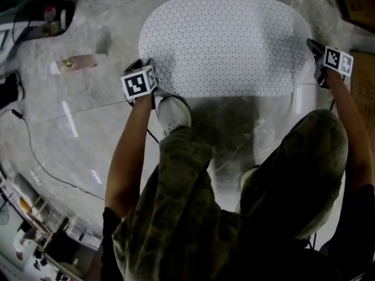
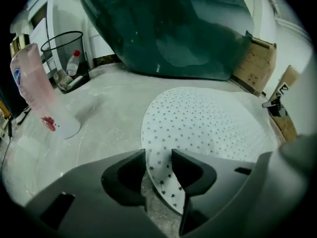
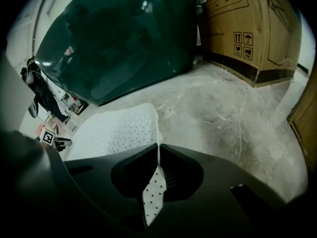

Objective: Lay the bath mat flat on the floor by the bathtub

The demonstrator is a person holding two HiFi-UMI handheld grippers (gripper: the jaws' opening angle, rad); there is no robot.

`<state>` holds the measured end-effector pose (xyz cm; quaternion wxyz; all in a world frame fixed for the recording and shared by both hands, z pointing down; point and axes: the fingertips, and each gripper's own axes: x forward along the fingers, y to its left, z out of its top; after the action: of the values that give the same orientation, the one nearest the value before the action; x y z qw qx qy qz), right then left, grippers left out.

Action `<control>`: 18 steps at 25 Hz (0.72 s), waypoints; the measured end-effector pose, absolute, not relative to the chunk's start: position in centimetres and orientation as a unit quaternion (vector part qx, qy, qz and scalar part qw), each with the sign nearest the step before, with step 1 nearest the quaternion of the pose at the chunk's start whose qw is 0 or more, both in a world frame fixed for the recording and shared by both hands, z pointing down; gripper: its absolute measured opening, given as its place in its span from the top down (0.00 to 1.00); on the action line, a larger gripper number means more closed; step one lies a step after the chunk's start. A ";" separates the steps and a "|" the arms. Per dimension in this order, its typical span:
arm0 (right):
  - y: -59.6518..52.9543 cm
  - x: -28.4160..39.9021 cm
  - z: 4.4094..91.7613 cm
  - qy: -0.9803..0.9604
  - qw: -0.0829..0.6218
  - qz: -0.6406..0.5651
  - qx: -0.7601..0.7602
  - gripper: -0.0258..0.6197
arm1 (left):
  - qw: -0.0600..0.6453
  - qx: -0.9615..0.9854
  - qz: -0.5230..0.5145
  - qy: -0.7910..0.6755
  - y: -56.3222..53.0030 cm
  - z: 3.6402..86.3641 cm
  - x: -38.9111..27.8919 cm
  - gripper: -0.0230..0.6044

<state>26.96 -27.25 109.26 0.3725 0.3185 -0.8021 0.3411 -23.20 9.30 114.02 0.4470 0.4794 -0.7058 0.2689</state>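
Note:
A white oval bath mat (image 1: 222, 45) with small dark dots lies spread on the marble floor in front of the dark green bathtub (image 2: 173, 29). My left gripper (image 1: 143, 69) is at the mat's near-left edge. In the left gripper view its jaws (image 2: 158, 162) stand apart, and the curled mat (image 2: 213, 128) edge lies loose between them. My right gripper (image 1: 316, 51) is at the mat's right end. In the right gripper view its jaws (image 3: 157, 152) are shut on the mat (image 3: 119, 128) edge, which stands up thin between them.
A pink bottle (image 1: 79, 62) stands on the floor left of the mat, with a wire bin (image 2: 67, 53) behind it. Cardboard boxes (image 3: 247, 24) stand to the right of the tub. A cable (image 1: 41, 163) runs along the floor at left. The person's shoe (image 1: 173, 113) is at the mat's near edge.

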 end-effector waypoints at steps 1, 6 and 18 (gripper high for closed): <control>-27.4 27.1 109.5 -0.800 0.377 0.339 0.321 0.91 | 0.448 0.485 0.266 -0.703 9.2 114.0 -23.2 0.69; -27.7 27.4 110.1 -0.789 0.368 0.356 0.339 0.91 | 0.452 0.495 0.233 -0.705 8.1 113.8 -21.8 0.88; -28.5 27.1 109.0 -0.769 0.356 0.360 0.390 0.91 | 0.482 0.551 0.114 -0.672 7.6 113.4 -22.7 0.79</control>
<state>27.11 -28.46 109.00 0.3555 0.3903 -0.7690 0.3603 -22.67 7.60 113.36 0.4819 0.5506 -0.6720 0.1143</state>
